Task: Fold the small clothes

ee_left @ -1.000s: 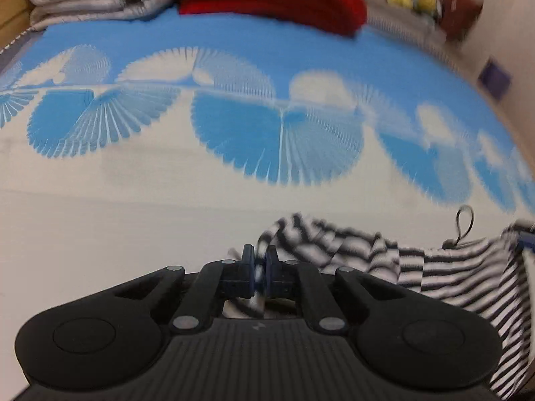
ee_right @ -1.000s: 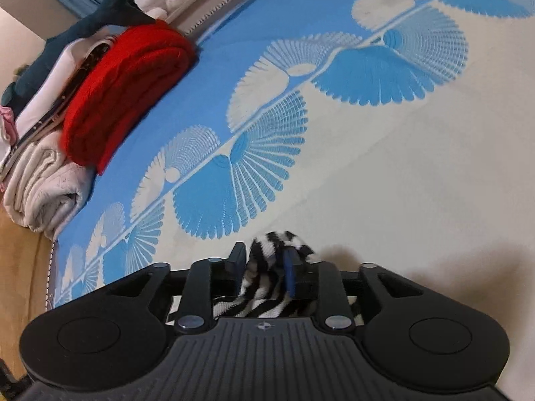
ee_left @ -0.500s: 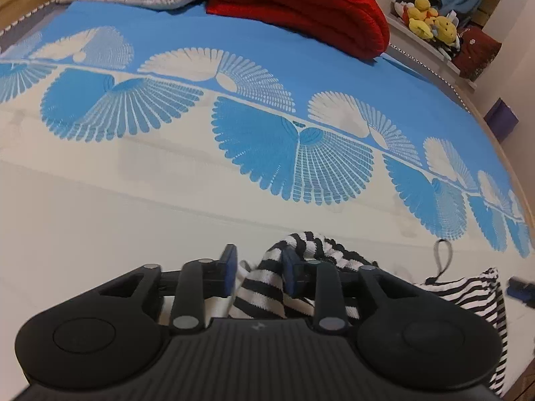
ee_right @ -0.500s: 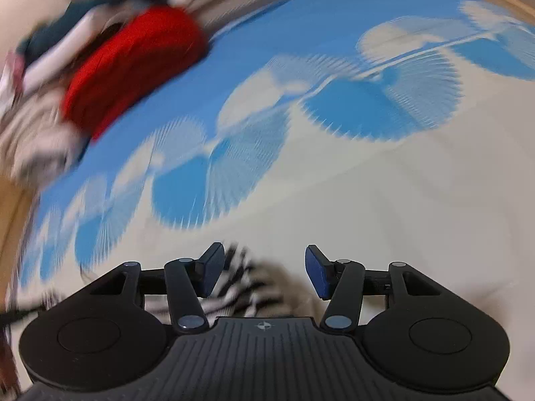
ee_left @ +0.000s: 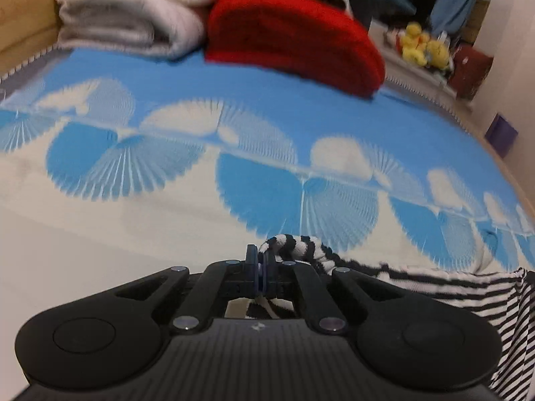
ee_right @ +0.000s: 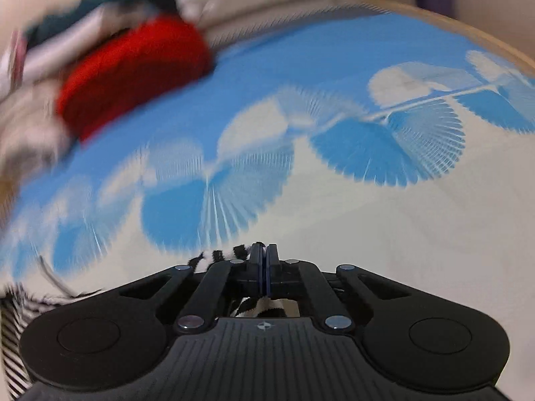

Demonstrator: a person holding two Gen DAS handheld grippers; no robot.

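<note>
1. On the bed, a blue and cream bedspread (ee_left: 234, 127) with a fan pattern is lying spread out, and a black-and-white striped garment (ee_left: 451, 284) is resting on its cream part, near the cameras.
2. From the left wrist view, the left tool (ee_left: 260, 260) is pinching a bunched fold of the striped garment; its jaws are sitting pressed together on the cloth, and striped fabric is showing both beyond the fingertips and underneath the tool body.
3. From that pinch, the garment is trailing away to the right of the left tool, running flat toward the picture's right edge.
4. From the right wrist view, the right tool (ee_right: 264, 260) is gripping the same striped garment (ee_right: 234, 254); its jaws are sitting closed tight, with a bit of striped cloth poking out just left of the fingertips and more showing beneath them.
5. In that view, the rest of the garment is stretching off to the left, reaching the lower left corner.
6. At the far end of the bed, a red folded blanket (ee_left: 294, 33) is lying beside a pale folded blanket (ee_left: 133, 10); the two are touching.
7. Beyond the bed's far corner, yellow soft toys (ee_left: 423, 48) are sitting on a ledge, well apart from the garment.
8. Both views are showing motion blur, the right one more heavily.
</note>
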